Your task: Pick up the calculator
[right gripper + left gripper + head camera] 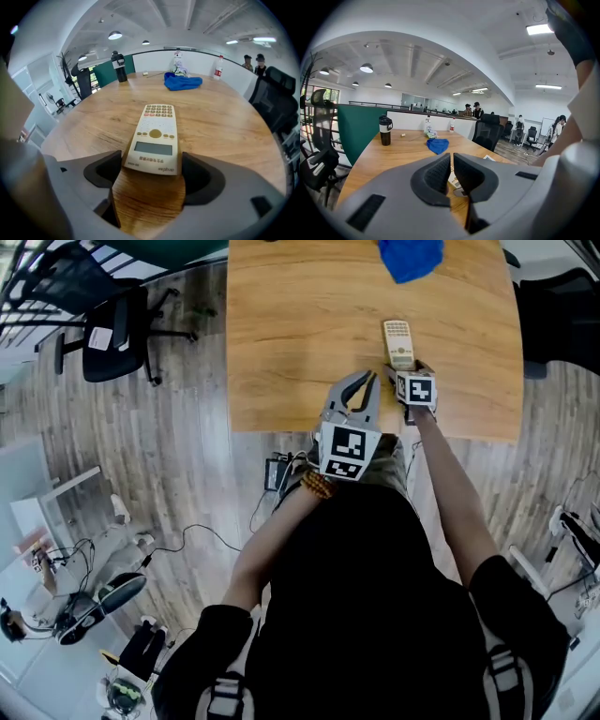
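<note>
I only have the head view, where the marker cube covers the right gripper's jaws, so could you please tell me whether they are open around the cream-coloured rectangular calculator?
Observer: Yes; the right gripper view shows the right gripper with jaws apart and the display end of the cream-coloured rectangular calculator between them.
Operator: Thank you; is it lifted yet?
Observer: No, it lies flat on the light wooden table.
Operator: And the left gripper?
Observer: The left gripper is shut, with nothing between its pads.
</note>
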A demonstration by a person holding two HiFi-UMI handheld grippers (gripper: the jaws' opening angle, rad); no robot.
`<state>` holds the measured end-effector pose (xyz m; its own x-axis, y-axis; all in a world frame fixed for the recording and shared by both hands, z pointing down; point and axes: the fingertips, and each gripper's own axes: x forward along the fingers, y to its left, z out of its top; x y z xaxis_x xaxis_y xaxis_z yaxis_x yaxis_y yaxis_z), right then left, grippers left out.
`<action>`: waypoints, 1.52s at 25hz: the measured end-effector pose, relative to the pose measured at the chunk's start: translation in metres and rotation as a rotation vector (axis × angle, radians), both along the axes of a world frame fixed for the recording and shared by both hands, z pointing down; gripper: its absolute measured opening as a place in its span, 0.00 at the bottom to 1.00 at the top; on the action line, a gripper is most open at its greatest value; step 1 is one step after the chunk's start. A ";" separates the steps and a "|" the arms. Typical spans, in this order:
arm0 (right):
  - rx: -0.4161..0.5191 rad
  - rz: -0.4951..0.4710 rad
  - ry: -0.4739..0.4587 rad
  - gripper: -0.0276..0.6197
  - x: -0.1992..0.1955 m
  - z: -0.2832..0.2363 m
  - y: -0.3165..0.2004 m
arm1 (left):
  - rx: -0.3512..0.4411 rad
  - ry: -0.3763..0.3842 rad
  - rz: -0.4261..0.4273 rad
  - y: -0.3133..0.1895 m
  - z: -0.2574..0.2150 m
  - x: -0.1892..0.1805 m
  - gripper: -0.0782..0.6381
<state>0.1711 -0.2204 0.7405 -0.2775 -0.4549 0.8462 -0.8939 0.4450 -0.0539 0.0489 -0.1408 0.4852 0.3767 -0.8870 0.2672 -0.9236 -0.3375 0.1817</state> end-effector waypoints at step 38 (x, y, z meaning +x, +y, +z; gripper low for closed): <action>0.092 -0.333 -0.043 0.74 -0.052 0.001 0.118 | 0.009 0.051 0.088 0.011 0.015 -0.018 0.16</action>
